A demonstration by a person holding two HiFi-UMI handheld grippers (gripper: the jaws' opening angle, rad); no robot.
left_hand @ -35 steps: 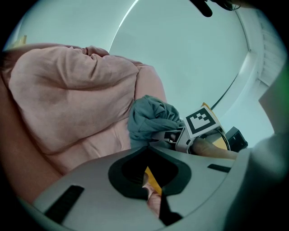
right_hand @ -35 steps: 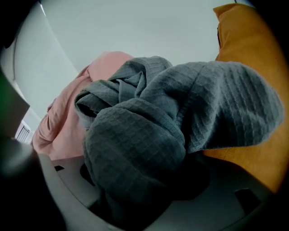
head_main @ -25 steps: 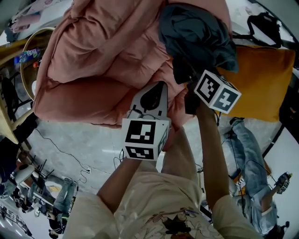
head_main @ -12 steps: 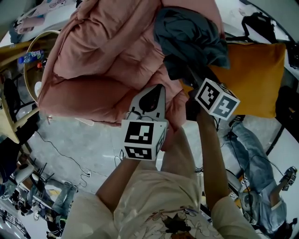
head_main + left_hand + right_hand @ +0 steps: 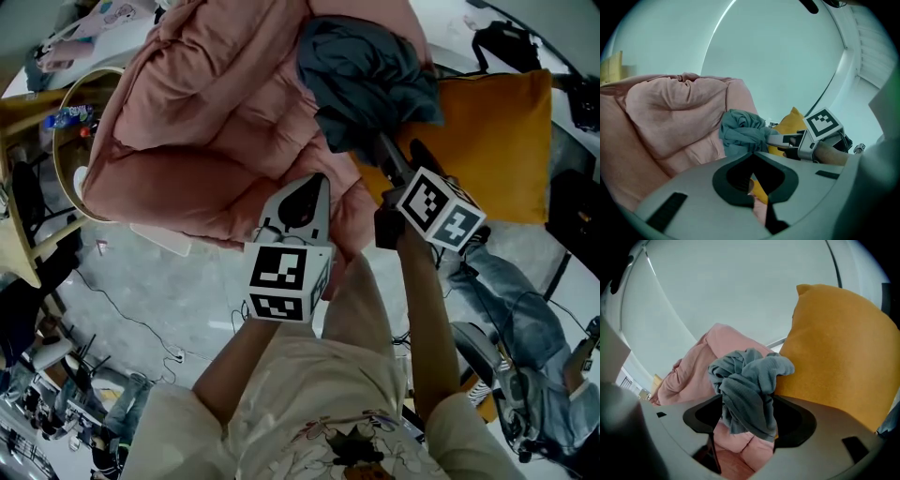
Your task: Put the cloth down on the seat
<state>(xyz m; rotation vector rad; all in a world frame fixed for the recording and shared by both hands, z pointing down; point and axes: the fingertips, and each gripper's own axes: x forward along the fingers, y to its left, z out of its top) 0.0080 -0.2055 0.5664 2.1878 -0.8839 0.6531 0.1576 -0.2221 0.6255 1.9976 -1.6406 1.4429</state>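
The grey-blue cloth (image 5: 361,70) hangs bunched over the right side of the puffy pink seat (image 5: 206,112). My right gripper (image 5: 382,150) is shut on it from below. In the right gripper view the cloth (image 5: 747,385) drapes down over the jaws, with the pink seat (image 5: 689,371) behind it. My left gripper (image 5: 312,186) is shut and holds nothing, pointing at the seat's front edge. In the left gripper view the cloth (image 5: 743,133) sits in the right gripper (image 5: 780,139), just above the seat (image 5: 670,117).
An orange cushion (image 5: 497,141) leans right of the seat, close behind the cloth (image 5: 839,348). A round wooden-rimmed table (image 5: 64,122) stands at the left. Cables run over the grey floor (image 5: 141,300). Jeans (image 5: 506,291) lie at the right, and a black bag (image 5: 506,42) sits at the back.
The right gripper and the cloth have shifted slightly left and toward me. The left gripper has stayed put and shut.
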